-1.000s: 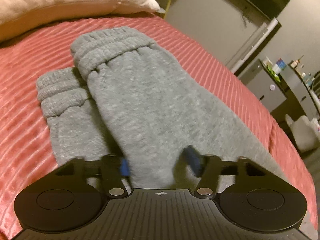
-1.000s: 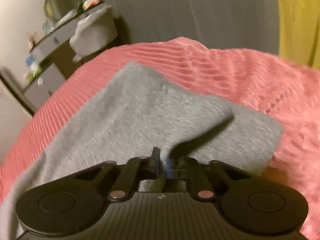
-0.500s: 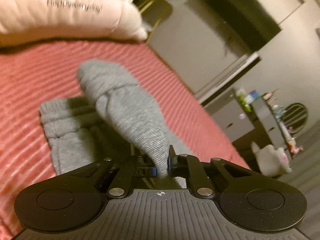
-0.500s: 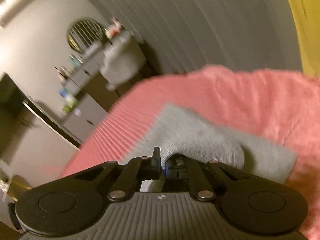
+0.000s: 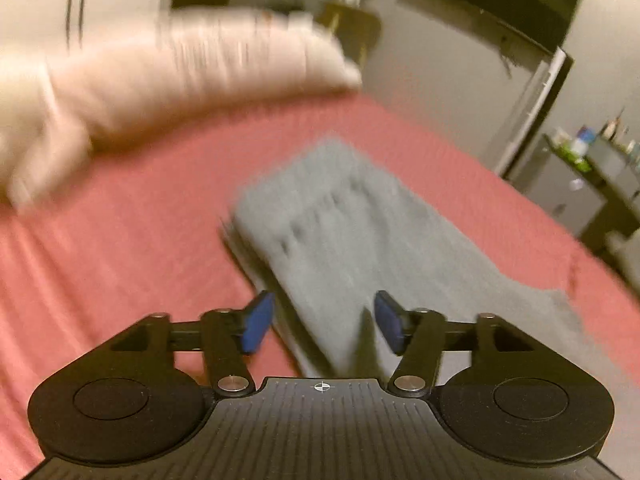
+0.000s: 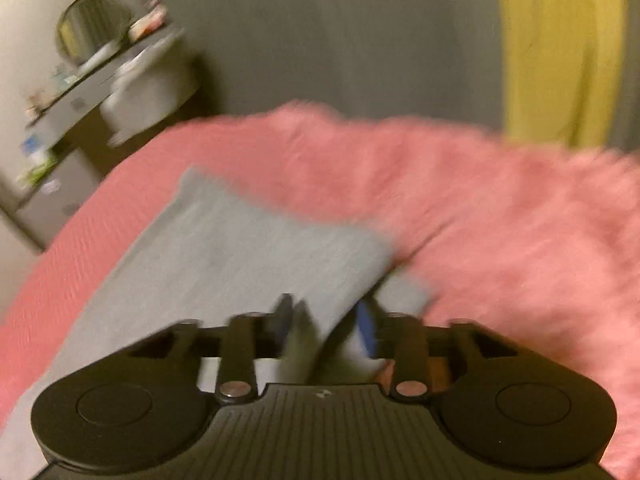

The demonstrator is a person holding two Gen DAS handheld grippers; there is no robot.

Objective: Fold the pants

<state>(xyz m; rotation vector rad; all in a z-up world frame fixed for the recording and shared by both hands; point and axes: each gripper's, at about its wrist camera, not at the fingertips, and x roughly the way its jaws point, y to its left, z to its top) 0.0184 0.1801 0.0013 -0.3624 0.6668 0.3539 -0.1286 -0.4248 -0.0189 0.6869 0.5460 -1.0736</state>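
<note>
Grey sweatpants (image 5: 360,232) lie on the pink ribbed bedspread (image 5: 120,240), one leg folded over the other, cuffs at the far end. My left gripper (image 5: 322,322) is open and empty, its blue pads just above the near part of the folded leg. In the right wrist view the pants (image 6: 224,256) stretch away to the left. My right gripper (image 6: 326,320) is partly open, and a fold of the grey fabric lies loosely between its fingers. Both views are blurred by motion.
A cream pillow (image 5: 160,76) lies at the head of the bed. A dresser with bottles (image 5: 580,176) stands to the right. In the right wrist view I see a round mirror (image 6: 90,24), a white chair (image 6: 148,92) and a yellow curtain (image 6: 560,52).
Both grippers were shut on the upper pant leg and carried it across onto the other leg. Both have now opened, and the leg lies flat on the lower one.
</note>
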